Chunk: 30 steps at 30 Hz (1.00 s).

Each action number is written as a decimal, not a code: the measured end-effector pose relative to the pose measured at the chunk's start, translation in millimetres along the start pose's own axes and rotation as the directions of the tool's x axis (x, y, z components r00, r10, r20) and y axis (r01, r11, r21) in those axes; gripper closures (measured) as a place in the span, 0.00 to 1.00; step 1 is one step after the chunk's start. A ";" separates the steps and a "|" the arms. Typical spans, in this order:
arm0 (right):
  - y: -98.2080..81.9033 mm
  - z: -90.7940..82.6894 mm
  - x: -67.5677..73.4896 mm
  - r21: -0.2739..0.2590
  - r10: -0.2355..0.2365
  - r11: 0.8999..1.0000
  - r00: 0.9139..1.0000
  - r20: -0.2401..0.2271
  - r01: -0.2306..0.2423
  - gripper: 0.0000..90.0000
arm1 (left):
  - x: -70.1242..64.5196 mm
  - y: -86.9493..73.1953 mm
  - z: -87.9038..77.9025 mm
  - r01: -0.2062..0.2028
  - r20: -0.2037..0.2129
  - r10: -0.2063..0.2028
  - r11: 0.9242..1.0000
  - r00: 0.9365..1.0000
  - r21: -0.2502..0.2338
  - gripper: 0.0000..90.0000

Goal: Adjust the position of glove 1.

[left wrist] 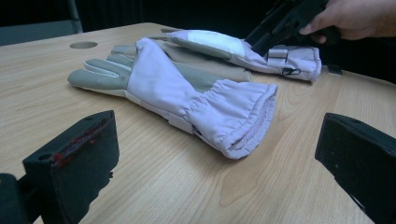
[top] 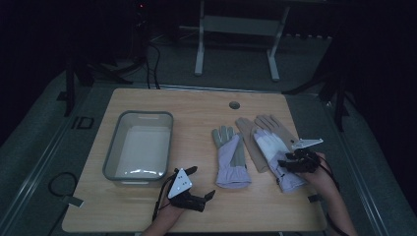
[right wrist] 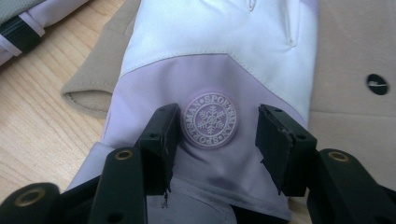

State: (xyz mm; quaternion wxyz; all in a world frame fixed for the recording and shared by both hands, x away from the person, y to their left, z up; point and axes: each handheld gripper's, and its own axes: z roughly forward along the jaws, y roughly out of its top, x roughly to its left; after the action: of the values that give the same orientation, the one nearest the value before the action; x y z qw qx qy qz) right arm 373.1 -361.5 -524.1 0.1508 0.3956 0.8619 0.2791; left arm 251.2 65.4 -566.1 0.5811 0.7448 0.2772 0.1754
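The high view is dim and underexposed: the room behind the pale wooden tabletop (top: 196,105) sinks into near black, and detail is soft and grainy. A faint sheen lies on the floor of the grey plastic tub (top: 114,147). Both gripper views are brighter and evenly lit from above, with soft, short shadows. In the right gripper view the round snowflake badge on the lilac glove (right wrist: 209,120) is sharp, while the nearest black tongs (right wrist: 215,140) blur slightly.
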 end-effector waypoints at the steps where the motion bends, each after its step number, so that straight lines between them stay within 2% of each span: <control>1: 0.0 0.0 0.0 0.000 0.000 1.000 1.000 0.000 0.000 0.54 | 0.0 0.0 0.0 0.000 0.000 0.000 1.000 1.000 0.000 0.00; 2: -2.7 1.4 -2.5 -0.012 0.014 1.000 0.999 -0.034 -0.014 0.59 | 0.2 0.0 -0.1 -0.001 0.001 0.001 1.000 1.000 0.002 0.00; 3: -2.7 1.4 -2.5 -0.012 0.014 1.000 0.999 -0.034 -0.014 0.59 | 0.2 0.0 -0.1 -0.001 0.001 0.001 1.000 1.000 0.002 0.00; 5: -4.6 2.6 -4.0 -0.015 0.030 0.999 0.997 -0.066 -0.031 0.68 | 0.2 0.0 -0.1 0.000 0.000 0.000 1.000 1.000 0.002 0.00; 9: -6.5 4.0 -0.3 -0.019 0.060 0.998 0.996 -0.071 -0.062 0.73 | 0.2 0.1 -0.1 -0.001 -0.001 0.001 1.000 1.000 0.004 0.00; 10: -6.6 2.8 6.7 -0.024 0.069 0.997 0.997 -0.047 -0.070 0.82 | 0.2 0.1 -0.1 -0.001 -0.002 0.001 1.000 1.000 0.004 0.00; 13: -7.5 -1.5 15.4 -0.045 0.087 0.995 0.996 -0.004 -0.087 0.87 | 0.2 0.1 -0.1 -0.001 -0.002 0.001 1.000 1.000 0.004 0.00; 15: -8.1 -3.9 16.9 -0.052 0.101 0.994 0.995 0.003 -0.101 0.87 | 0.1 0.1 -0.1 -0.001 -0.003 0.001 1.000 1.000 0.004 0.00; 16: -9.9 -9.1 18.7 -0.068 0.141 0.988 0.990 0.014 -0.140 0.88 | 0.1 0.1 -0.2 -0.002 -0.002 0.002 1.000 1.000 0.005 0.00; 19: -11.0 -17.9 23.3 -0.074 0.180 0.981 0.983 0.043 -0.177 0.89 | 0.0 0.1 -0.1 -0.002 -0.002 0.002 1.000 1.000 0.004 0.00; 20: -11.0 -17.9 23.3 -0.074 0.180 0.981 0.983 0.043 -0.177 0.89 | 0.0 0.1 -0.1 -0.002 -0.002 0.002 1.000 1.000 0.004 0.00; 21: -11.0 -21.6 24.8 -0.079 0.196 0.978 0.979 0.052 -0.191 0.89 | 0.1 0.1 -0.1 -0.002 -0.003 0.002 1.000 1.000 0.004 0.00; 22: -8.6 -31.7 30.0 -0.091 0.226 0.971 0.972 0.063 -0.220 0.89 | 0.1 0.1 -0.1 -0.002 -0.003 0.002 1.000 1.000 0.004 0.00; 23: -8.6 -31.7 30.0 -0.091 0.226 0.971 0.972 0.063 -0.220 0.89 | 0.1 0.1 -0.1 -0.003 -0.003 0.003 1.000 1.000 0.004 0.00; 24: -5.9 -39.2 33.4 -0.113 0.263 0.960 0.963 0.054 -0.256 0.89 | 0.0 0.1 -0.1 -0.002 -0.003 0.002 1.000 1.000 0.004 0.00; 26: -4.8 -41.8 34.7 -0.122 0.271 0.957 0.961 0.055 -0.263 0.89 | 0.0 0.1 -0.1 -0.003 -0.003 0.003 1.000 1.000 0.005 0.00; 30: 5.0 -54.5 45.5 -0.160 0.300 0.946 0.948 0.103 -0.282 0.89 | -0.2 0.1 -0.1 -0.005 -0.003 0.005 1.000 1.000 0.004 0.00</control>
State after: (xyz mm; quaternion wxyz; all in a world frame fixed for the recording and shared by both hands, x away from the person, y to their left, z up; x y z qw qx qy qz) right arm 320.7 -343.7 -479.3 0.1898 0.5236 0.7604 0.3341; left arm 251.0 65.3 -566.0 0.5788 0.7463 0.2767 0.1773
